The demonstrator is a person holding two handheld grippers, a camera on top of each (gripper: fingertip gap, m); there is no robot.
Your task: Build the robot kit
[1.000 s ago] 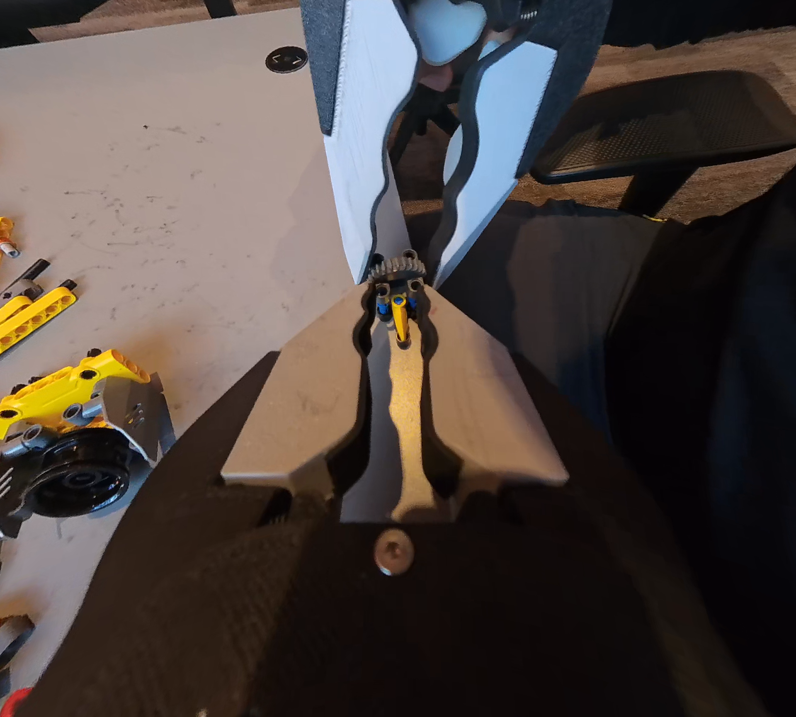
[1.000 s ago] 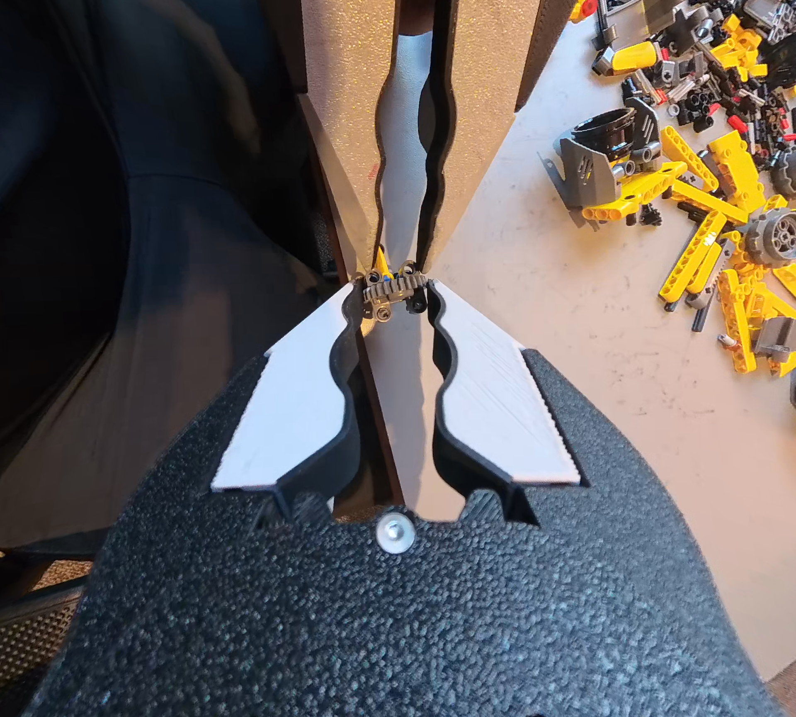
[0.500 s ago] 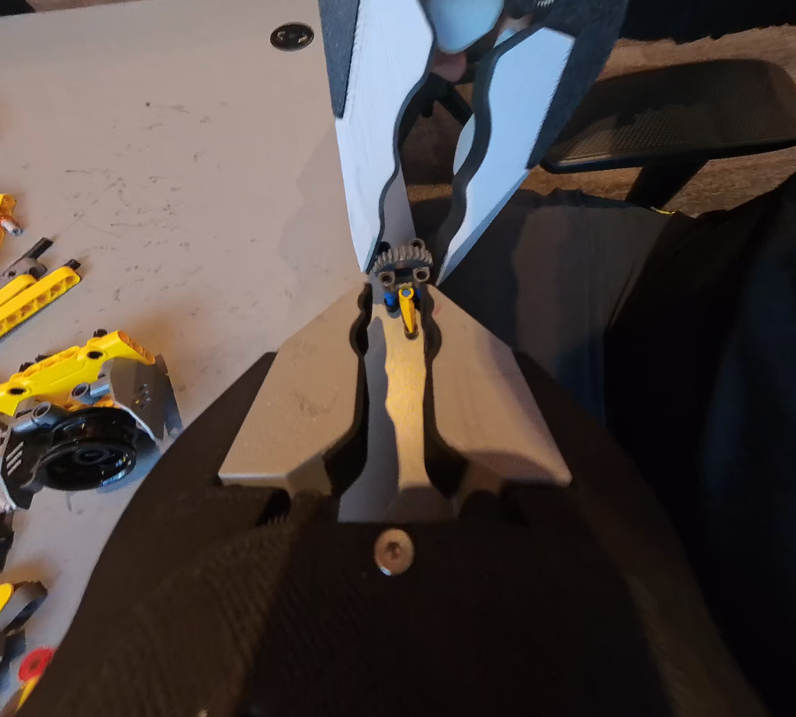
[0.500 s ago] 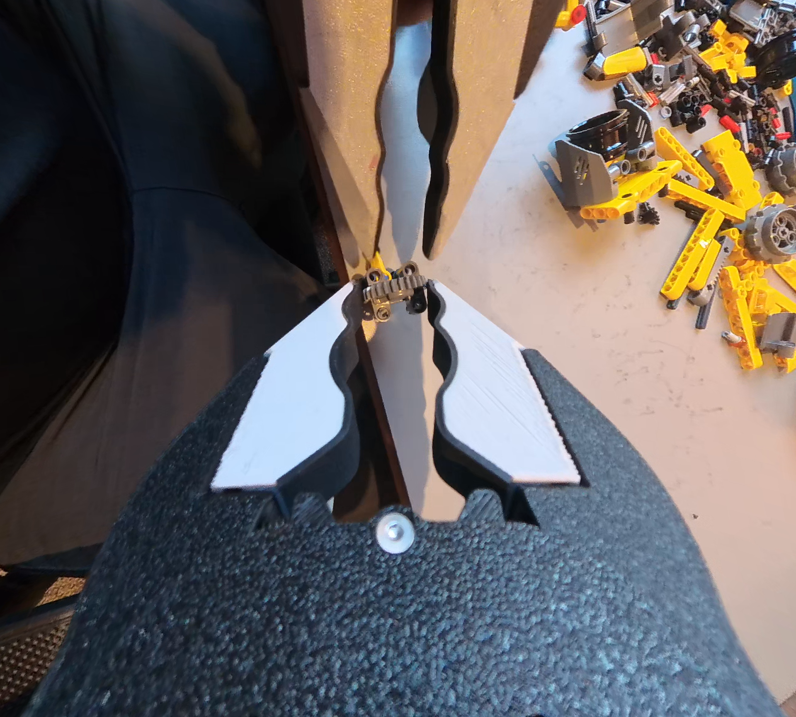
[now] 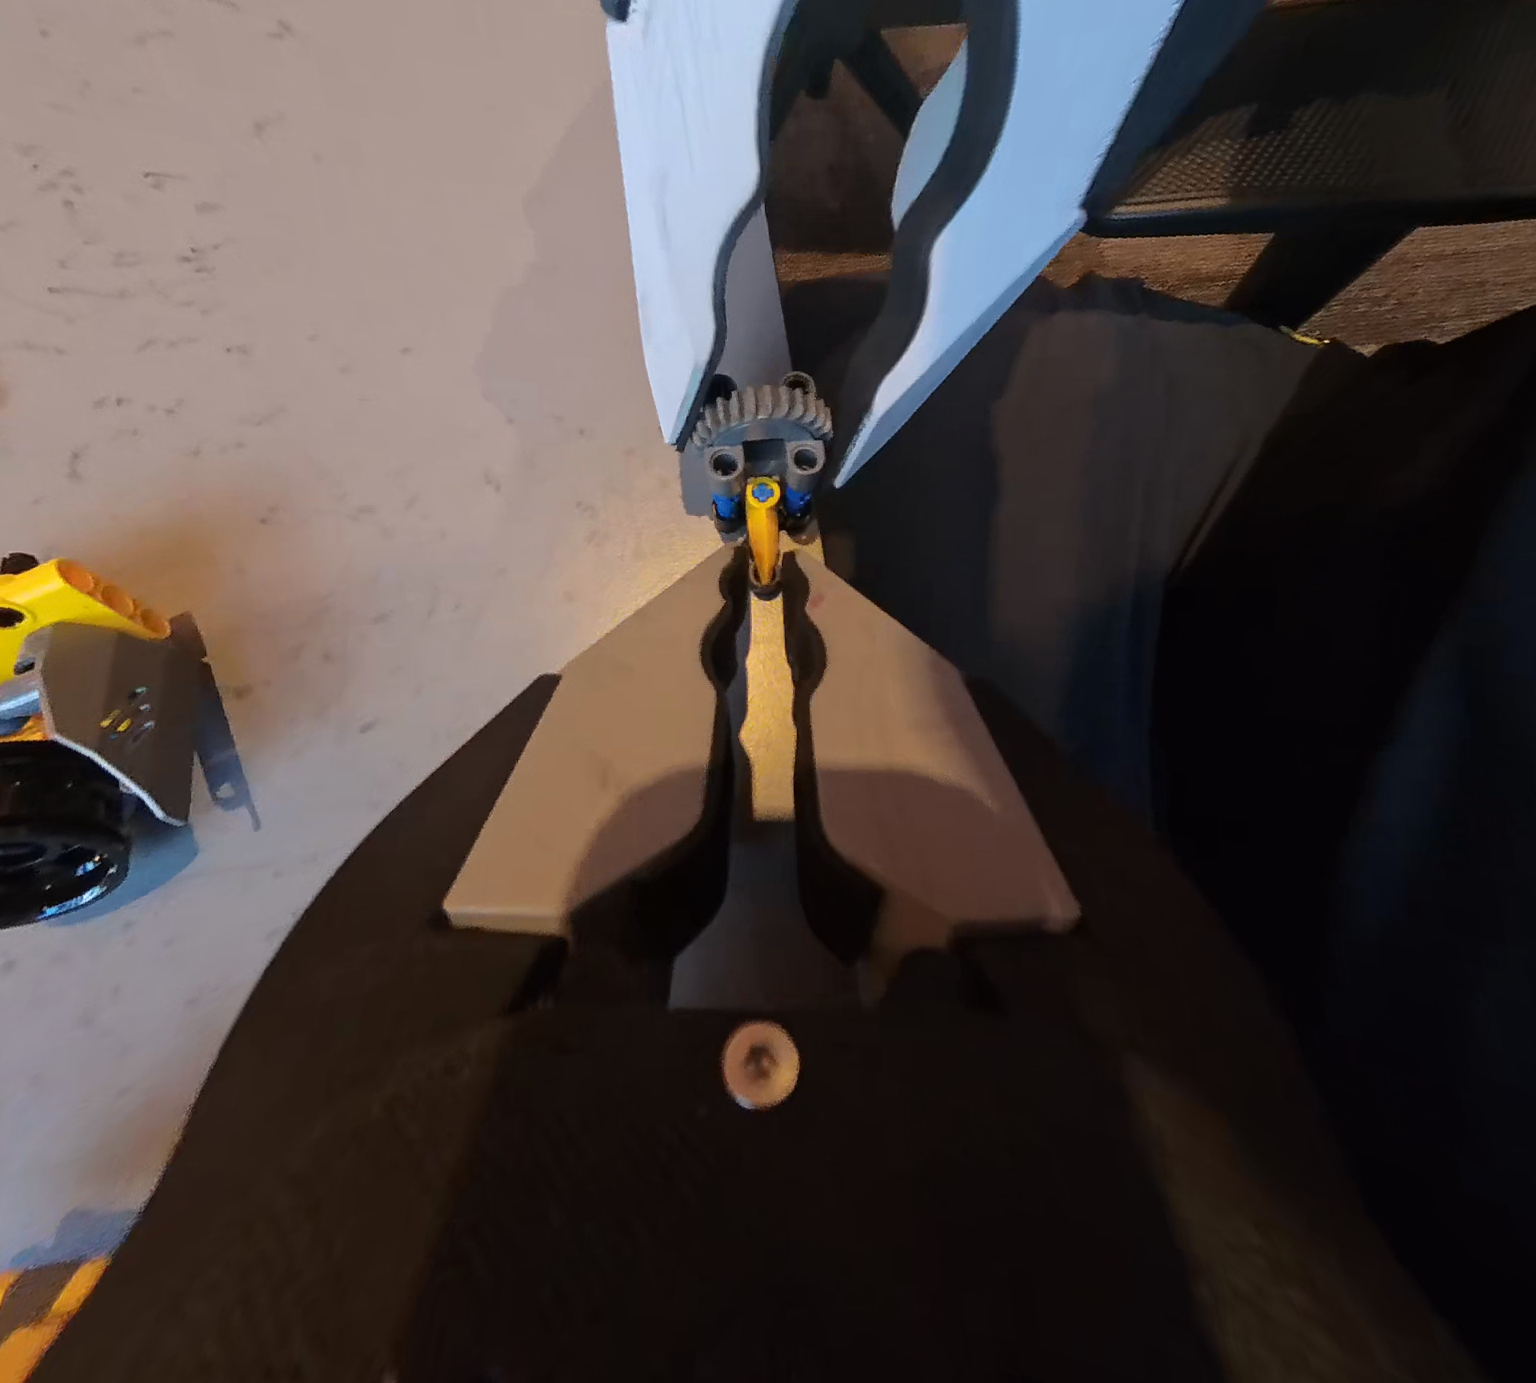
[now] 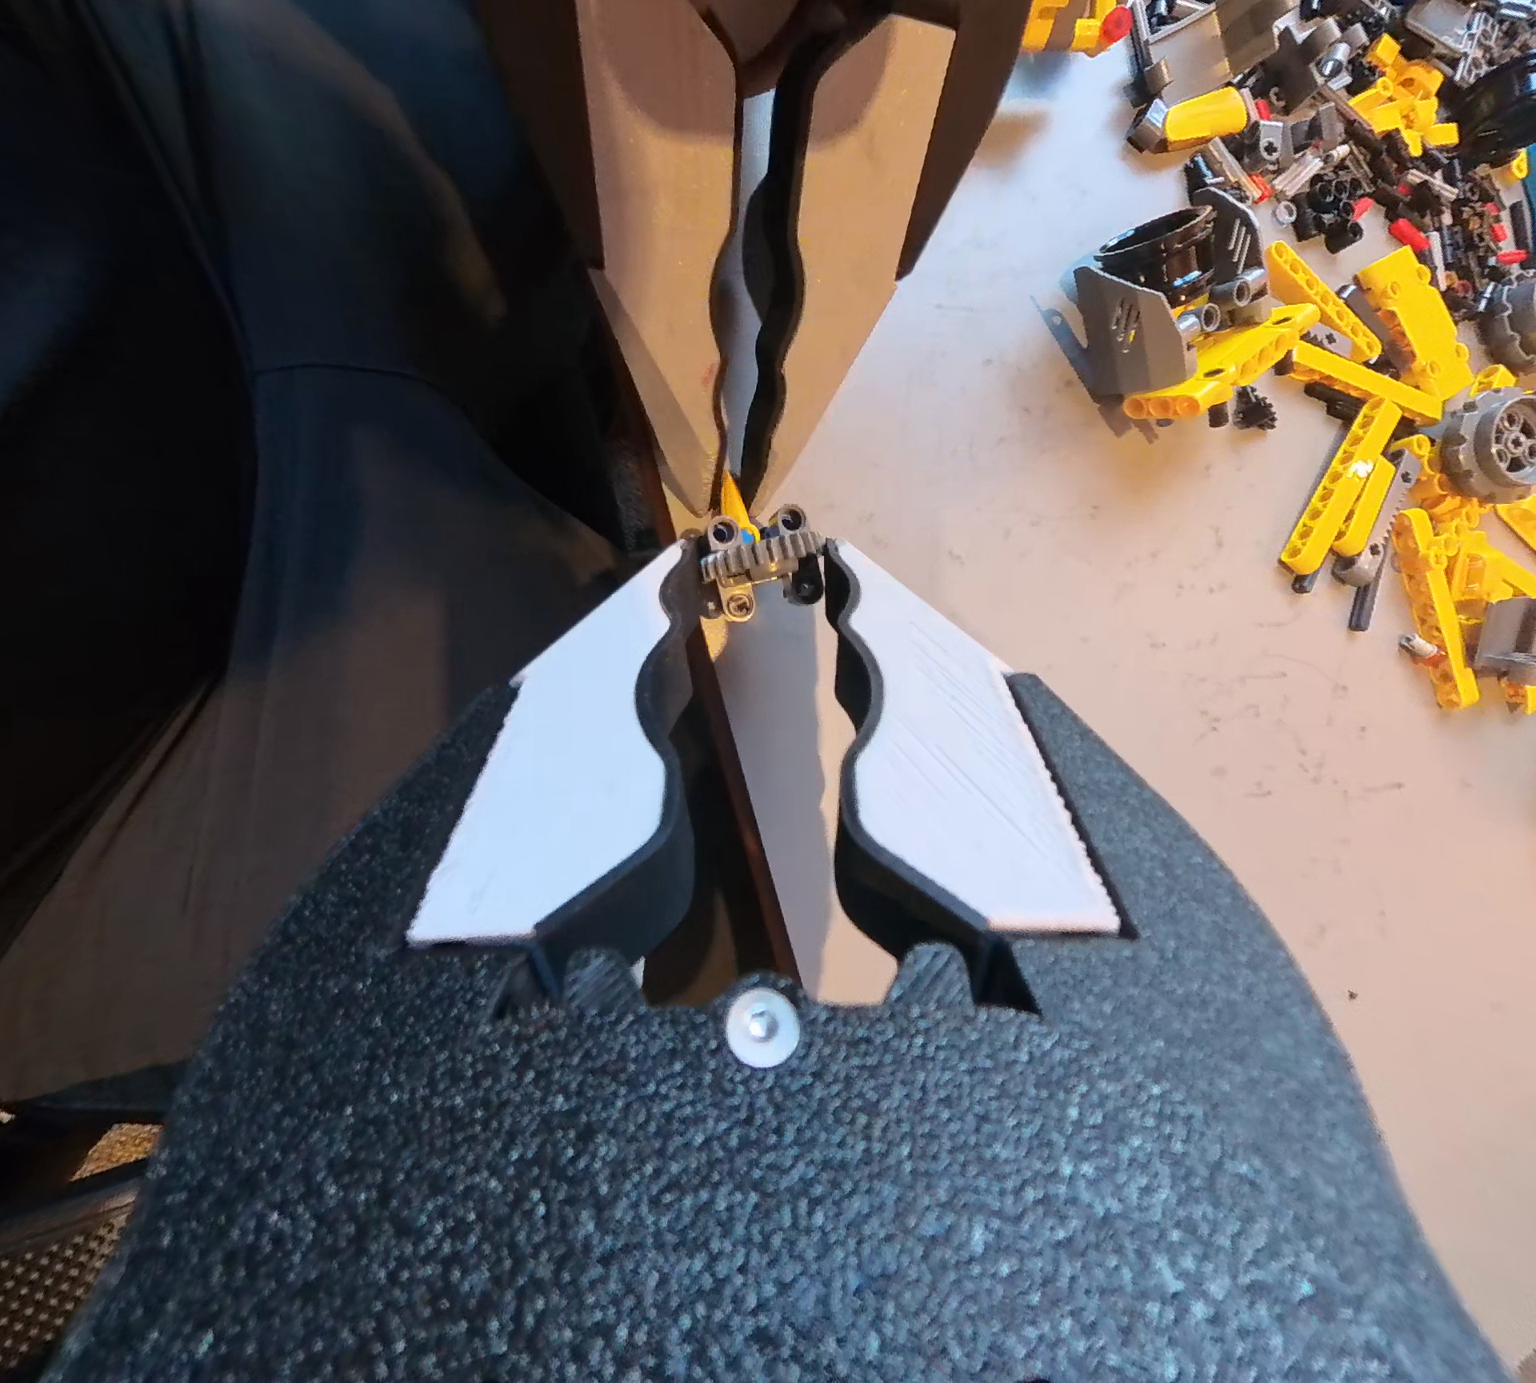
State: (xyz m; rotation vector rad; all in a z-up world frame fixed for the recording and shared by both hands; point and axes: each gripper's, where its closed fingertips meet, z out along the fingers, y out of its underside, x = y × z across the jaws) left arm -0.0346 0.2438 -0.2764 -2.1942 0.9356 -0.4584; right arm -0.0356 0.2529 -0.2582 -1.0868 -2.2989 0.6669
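Note:
A small assembly [image 5: 765, 421] of a grey toothed gear, a dark grey connector with two holes and blue pins hangs over the table's edge. My right gripper [image 6: 758, 554], with white fingers, is shut on the gear's sides. It also shows in the left wrist view [image 5: 760, 458], coming in from the top. A short yellow piece [image 5: 762, 524] sticks out of the connector's middle. My left gripper [image 5: 763, 566], with tan fingers, is shut on that yellow piece. In the right wrist view the left gripper [image 6: 733, 508] comes from the top and pinches the yellow tip [image 6: 731, 500].
The pale table [image 5: 291, 263] holds a yellow and grey part with a black wheel [image 5: 75, 761]. A dense pile of yellow, grey and black building parts [image 6: 1371, 263] lies at the right. A person's dark clothing [image 6: 249, 429] and a mesh chair [image 5: 1330, 138] lie beyond the table's edge. The tips of both grippers are at nearly the same place.
My left gripper's fingers have closed from a small gap onto the yellow piece. Both grippers have moved closer together; the right gripper keeps its hold on the gear assembly.

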